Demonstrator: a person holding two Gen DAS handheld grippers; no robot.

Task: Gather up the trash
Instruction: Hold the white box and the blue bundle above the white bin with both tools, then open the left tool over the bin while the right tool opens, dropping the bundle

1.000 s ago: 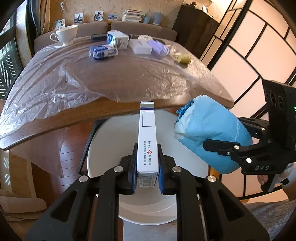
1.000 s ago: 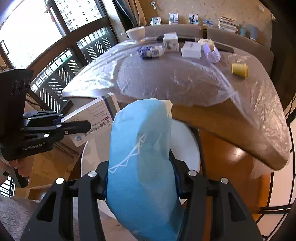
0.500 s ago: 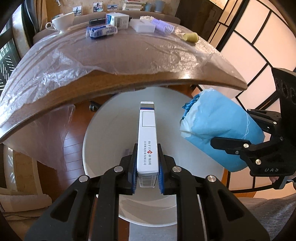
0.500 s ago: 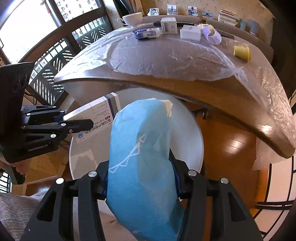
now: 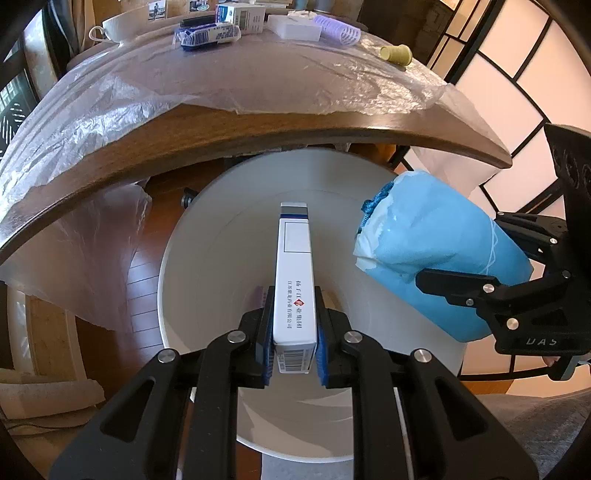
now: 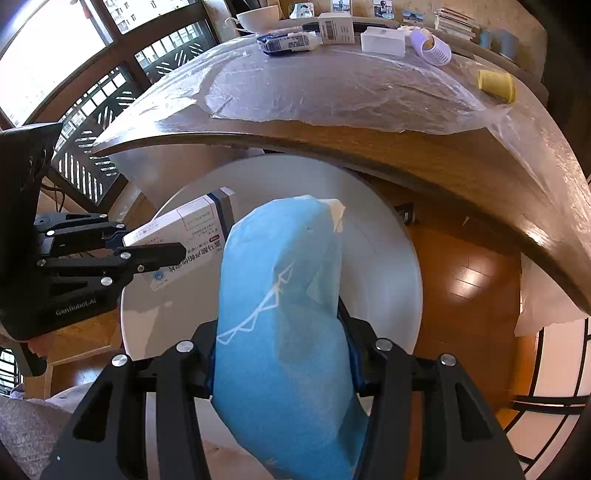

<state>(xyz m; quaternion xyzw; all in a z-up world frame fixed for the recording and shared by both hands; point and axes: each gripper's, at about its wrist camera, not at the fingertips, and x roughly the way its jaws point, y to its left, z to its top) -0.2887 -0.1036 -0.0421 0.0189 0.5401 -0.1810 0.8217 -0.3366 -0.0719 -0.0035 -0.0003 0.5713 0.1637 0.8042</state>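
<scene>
Black plastic fingers of the left gripper (image 5: 294,352) fill the bottom of the left wrist view, clamped together on the short barcode end of a white medicine box (image 5: 294,280), which points away toward twelve o'clock. At about three o'clock in that same view, the right gripper (image 5: 458,291) is clamped on a blue wrapped bundle (image 5: 439,266), a soft roll of blue paper with a white lining showing at its open end. In the right wrist view the bundle (image 6: 284,332) fills the middle, squeezed between the two black fingers, while the left gripper (image 6: 155,254) and its box (image 6: 188,236) sit at nine o'clock. Both items hang over the open mouth of a round white bin (image 5: 207,266), whose pale inner wall lies directly beneath them; neither item appears to touch the bin. Beyond the bin, at twelve o'clock, runs the curved edge of a dark wooden table (image 5: 258,147) covered with a wrinkled clear plastic sheet (image 5: 221,77). At the far side of the table lie more items: a white cup (image 5: 122,26), a blue and white packet (image 5: 208,35), a small white carton (image 5: 242,14), a flat white box (image 5: 295,29), a purple ribbed roller (image 5: 338,31) and, toward one o'clock, a yellow spool (image 5: 397,55). Wooden floor shows below the table.
</scene>
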